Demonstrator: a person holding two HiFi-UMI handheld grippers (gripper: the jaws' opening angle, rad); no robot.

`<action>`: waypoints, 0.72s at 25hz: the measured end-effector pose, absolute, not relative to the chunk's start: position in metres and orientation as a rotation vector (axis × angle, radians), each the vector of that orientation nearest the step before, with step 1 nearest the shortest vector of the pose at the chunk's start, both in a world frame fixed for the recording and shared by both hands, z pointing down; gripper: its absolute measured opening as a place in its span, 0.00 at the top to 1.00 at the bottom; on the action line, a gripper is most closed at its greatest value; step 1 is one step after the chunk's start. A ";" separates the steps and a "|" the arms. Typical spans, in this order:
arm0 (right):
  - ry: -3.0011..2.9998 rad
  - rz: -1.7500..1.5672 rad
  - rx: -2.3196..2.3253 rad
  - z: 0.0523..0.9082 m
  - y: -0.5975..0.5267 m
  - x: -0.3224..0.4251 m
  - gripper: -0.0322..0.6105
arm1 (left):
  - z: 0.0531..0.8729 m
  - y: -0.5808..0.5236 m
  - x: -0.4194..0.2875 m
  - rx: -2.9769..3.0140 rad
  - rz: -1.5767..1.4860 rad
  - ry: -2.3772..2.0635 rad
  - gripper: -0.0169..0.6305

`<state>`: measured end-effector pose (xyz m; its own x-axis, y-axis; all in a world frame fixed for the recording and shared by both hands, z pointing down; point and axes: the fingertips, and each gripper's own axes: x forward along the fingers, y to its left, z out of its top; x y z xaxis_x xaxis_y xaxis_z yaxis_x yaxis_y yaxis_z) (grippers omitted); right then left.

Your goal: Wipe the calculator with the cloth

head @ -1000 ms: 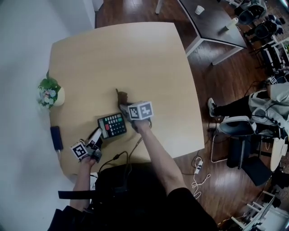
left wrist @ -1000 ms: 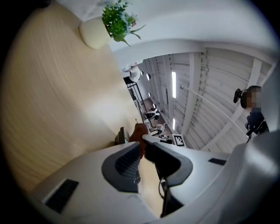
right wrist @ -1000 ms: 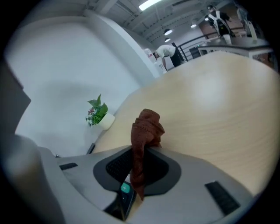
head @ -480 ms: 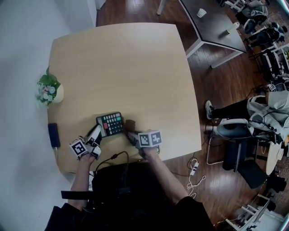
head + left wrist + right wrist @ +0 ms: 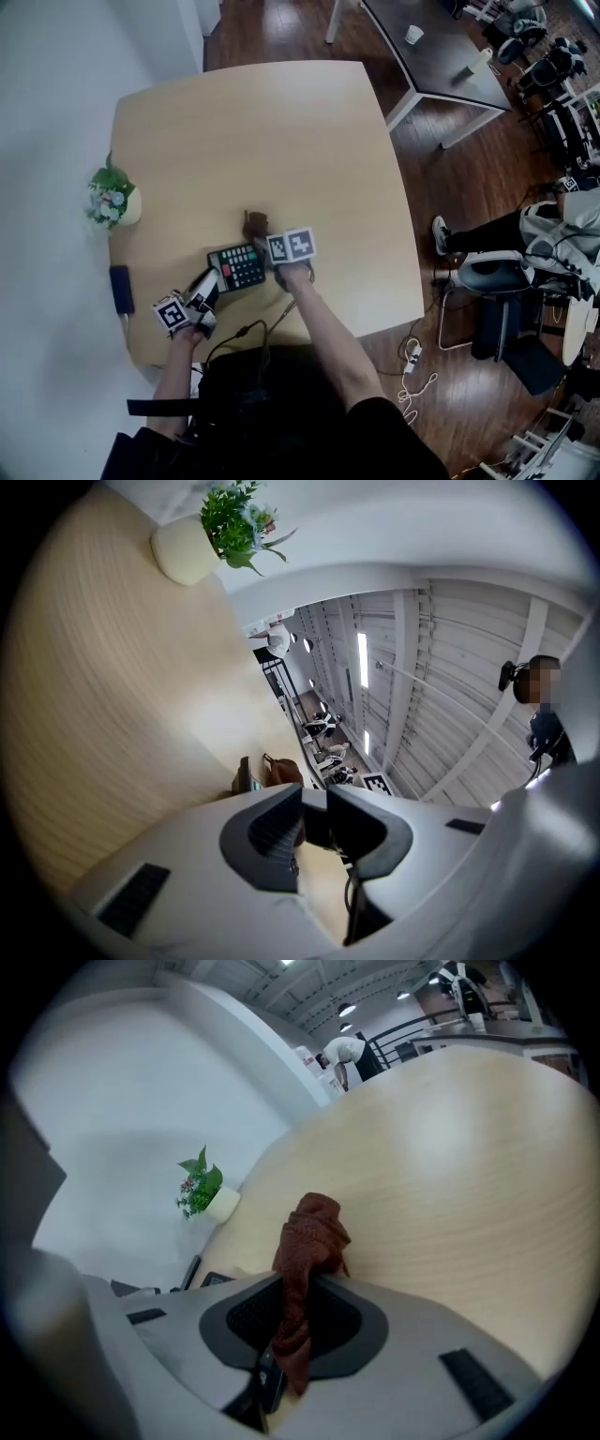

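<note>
Clamped on the cloth (image 5: 255, 223), the right gripper (image 5: 262, 236) sits just beyond the far right corner of the calculator (image 5: 238, 267), whose left edge the left gripper (image 5: 207, 284) pinches.

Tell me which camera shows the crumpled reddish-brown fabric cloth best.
The right gripper view: the crumpled reddish-brown fabric cloth sits close-up at centre, pinched in the right claw. The head view shows a small dark lump; the left gripper view only a distant brown scrap.

Pale wooden table (image 5: 281, 122) on dark wood floor (image 5: 459, 187), white wall (image 5: 47, 94) alongside.
</note>
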<state>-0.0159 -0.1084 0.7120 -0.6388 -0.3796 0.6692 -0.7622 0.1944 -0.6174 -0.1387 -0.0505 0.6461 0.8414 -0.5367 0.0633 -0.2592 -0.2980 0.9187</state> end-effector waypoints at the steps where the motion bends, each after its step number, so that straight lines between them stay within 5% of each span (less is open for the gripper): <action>1: -2.101 1.446 1.070 0.712 -0.094 -0.015 0.85 | 0.646 -0.052 -0.139 1.900 -0.307 -0.593 0.83; 10: -2.031 1.597 1.138 0.702 0.067 0.025 0.85 | 0.620 -0.042 -0.167 2.242 -0.032 -0.547 0.79; 14: -2.018 1.573 1.255 0.696 0.072 0.043 0.85 | 0.640 -0.036 -0.190 2.930 0.890 -0.428 0.57; 18: -2.050 1.542 1.285 0.685 0.068 0.040 0.85 | 0.671 -0.026 -0.156 3.332 1.736 -0.063 0.51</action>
